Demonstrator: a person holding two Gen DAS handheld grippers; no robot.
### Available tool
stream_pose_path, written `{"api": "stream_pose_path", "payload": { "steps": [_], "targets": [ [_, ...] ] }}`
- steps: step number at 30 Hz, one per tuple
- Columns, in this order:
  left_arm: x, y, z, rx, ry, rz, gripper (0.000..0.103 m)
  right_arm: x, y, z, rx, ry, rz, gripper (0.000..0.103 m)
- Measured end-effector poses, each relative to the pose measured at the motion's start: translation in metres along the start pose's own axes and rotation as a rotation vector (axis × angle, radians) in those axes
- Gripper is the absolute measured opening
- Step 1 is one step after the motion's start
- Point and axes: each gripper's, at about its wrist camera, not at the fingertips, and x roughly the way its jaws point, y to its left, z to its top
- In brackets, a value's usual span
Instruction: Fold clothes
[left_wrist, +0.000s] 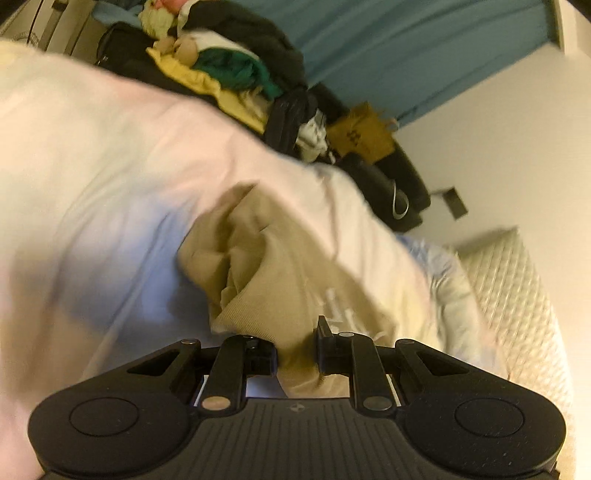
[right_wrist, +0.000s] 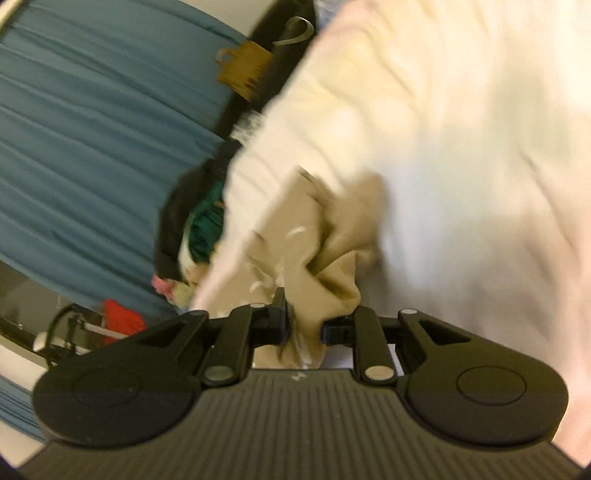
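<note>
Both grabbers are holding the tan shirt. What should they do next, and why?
Probably pull the two grippers apart to stretch the shirt flat. The left gripper and right gripper each pinch the tan shirt, but it is bunched and wrinkled between them over the white bedding, so it is not ready to fold.

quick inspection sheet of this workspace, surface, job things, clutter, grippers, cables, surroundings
surface: white sheet over a bed, rumpled, blurred
job's things: beige garment, crumpled, white print on it
clutter: clothes pile at the bed's edge; brown paper bag beyond it
grippers: left gripper and right gripper each shut on the beige garment
cables: nothing seen for certain
surroundings: blue curtain, pale wall, quilted mattress edge
</note>
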Motion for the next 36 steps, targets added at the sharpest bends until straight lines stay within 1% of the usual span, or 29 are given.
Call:
{"api": "stream_pose_path", "payload": {
  "steps": [1, 3, 4, 5, 8, 9, 11, 12, 14, 18, 21, 23, 24, 25, 26, 27, 28, 30, 34, 36],
  "targets": [
    [0.001, 0.007, -0.006, 0.011, 0.010, 0.011, 0.021, -0.001, -0.008, -0.007, 0.001, 0.009, -0.014, 0.020],
    [0.003, 0.019, -0.013, 0.041, 0.025, 0.038, 0.027, 0.001, -0.018, -0.019, 0.003, 0.030, -0.042, 0.020],
    [0.004, 0.021, -0.015, 0.057, 0.034, 0.051, 0.031, 0.001, -0.022, -0.022, 0.018, 0.039, -0.046, 0.022],
    [0.003, 0.022, -0.017, 0.074, 0.043, 0.061, 0.035, -0.001, -0.021, -0.022, 0.028, 0.049, -0.052, 0.023],
    [-0.010, 0.012, -0.020, 0.144, 0.054, 0.108, 0.038, -0.011, -0.012, -0.019, 0.032, 0.081, -0.088, 0.024],
    [-0.018, 0.005, -0.021, 0.173, 0.055, 0.123, 0.039, -0.017, -0.004, -0.019, 0.013, 0.089, -0.109, 0.024],
    [-0.037, -0.013, -0.023, 0.218, 0.053, 0.148, 0.046, -0.035, 0.012, -0.018, -0.036, 0.103, -0.132, 0.024],
    [-0.049, -0.024, -0.023, 0.238, 0.046, 0.151, 0.048, -0.046, 0.019, -0.017, -0.060, 0.108, -0.137, 0.024],
    [-0.077, -0.047, -0.026, 0.278, 0.021, 0.141, 0.054, -0.071, 0.035, -0.020, -0.109, 0.107, -0.115, 0.024],
    [-0.132, -0.093, -0.038, 0.369, -0.028, 0.129, 0.061, -0.121, 0.069, -0.023, -0.224, 0.093, -0.063, 0.024],
    [-0.175, -0.127, -0.051, 0.429, -0.077, 0.124, 0.073, -0.163, 0.091, -0.030, -0.315, 0.061, -0.011, 0.024],
    [-0.204, -0.147, -0.060, 0.475, -0.112, 0.122, 0.085, -0.191, 0.105, -0.035, -0.376, 0.039, 0.024, 0.030],
    [-0.218, -0.155, -0.067, 0.500, -0.124, 0.121, 0.087, -0.205, 0.112, -0.038, -0.406, 0.029, 0.041, 0.041],
    [-0.233, -0.162, -0.073, 0.524, -0.137, 0.123, 0.092, -0.218, 0.119, -0.040, -0.436, 0.018, 0.058, 0.064],
    [-0.247, -0.169, -0.081, 0.548, -0.157, 0.132, 0.100, -0.232, 0.126, -0.043, -0.466, 0.007, 0.076, 0.076],
    [-0.261, -0.176, -0.089, 0.573, -0.182, 0.143, 0.103, -0.246, 0.132, -0.046, -0.497, -0.006, 0.090, 0.094],
    [-0.276, -0.181, -0.098, 0.599, -0.210, 0.151, 0.103, -0.259, 0.136, -0.051, -0.530, -0.023, 0.098, 0.091],
    [-0.302, -0.188, -0.118, 0.651, -0.264, 0.161, 0.103, -0.283, 0.142, -0.061, -0.592, -0.056, 0.111, 0.091],
    [-0.339, -0.195, -0.155, 0.730, -0.324, 0.188, 0.103, -0.317, 0.146, -0.082, -0.665, -0.104, 0.109, 0.091],
    [-0.355, -0.192, -0.169, 0.728, -0.348, 0.183, 0.103, -0.329, 0.143, -0.092, -0.692, -0.132, 0.111, 0.091]
  ]
}}
